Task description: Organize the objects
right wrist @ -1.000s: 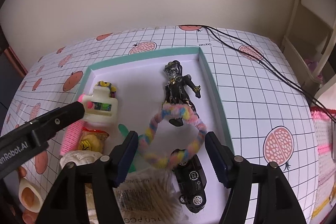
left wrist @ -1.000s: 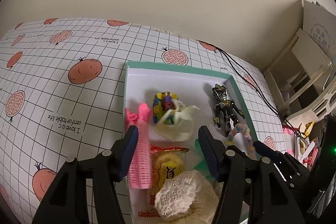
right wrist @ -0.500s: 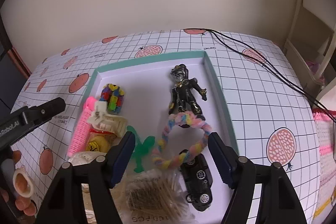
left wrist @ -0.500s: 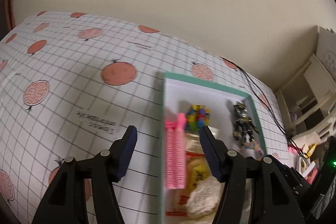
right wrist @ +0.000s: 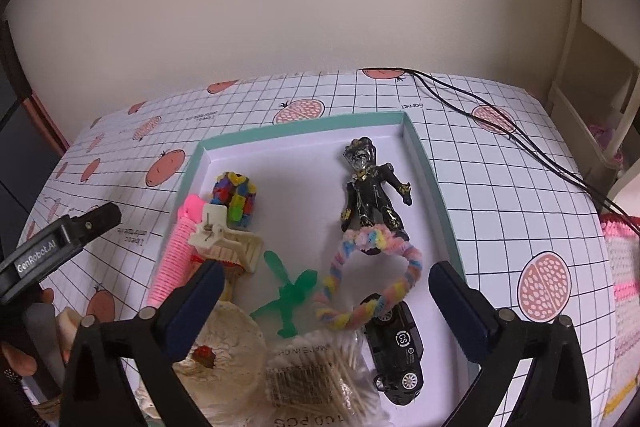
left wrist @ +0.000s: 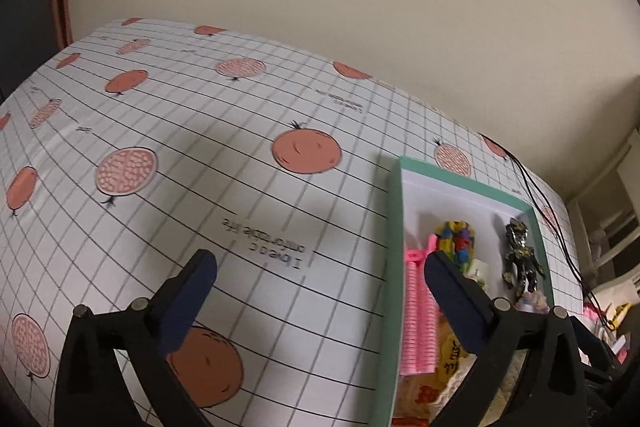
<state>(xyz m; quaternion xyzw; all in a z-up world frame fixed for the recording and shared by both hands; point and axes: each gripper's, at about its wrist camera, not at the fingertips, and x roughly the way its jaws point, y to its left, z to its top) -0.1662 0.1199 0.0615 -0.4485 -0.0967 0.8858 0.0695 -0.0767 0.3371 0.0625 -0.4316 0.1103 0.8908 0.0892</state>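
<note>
My left gripper (left wrist: 320, 277) hangs with its jaws spread wide and nothing between them, above the bare gridded cloth of the worktop (left wrist: 208, 155); its right finger overlaps the left rim of the teal tray (left wrist: 394, 227). My right gripper (right wrist: 326, 281) is likewise wide open and empty, poised over the near half of the tray (right wrist: 428, 171), which sits toward the worktop's right side, its far rim close to the wall edge.

Inside the tray I see a dark figurine (right wrist: 370, 193) lying along the right wall, its feet touching a pastel pipe-cleaner loop (right wrist: 370, 279). A black toy car (right wrist: 394, 355) lies just beneath that loop at the near right. A green plastic figure (right wrist: 290, 297) rests in the middle. Against the left wall lies a pink hair roller (right wrist: 174, 255), with a cream claw clip (right wrist: 226, 241) beside it and a multicoloured block toy (right wrist: 234, 197) behind. A bag of cotton swabs (right wrist: 316, 375) and a cream round pad (right wrist: 228, 347) fill the near edge.

A black cable (right wrist: 516, 143) trails over the worktop's far right corner.
</note>
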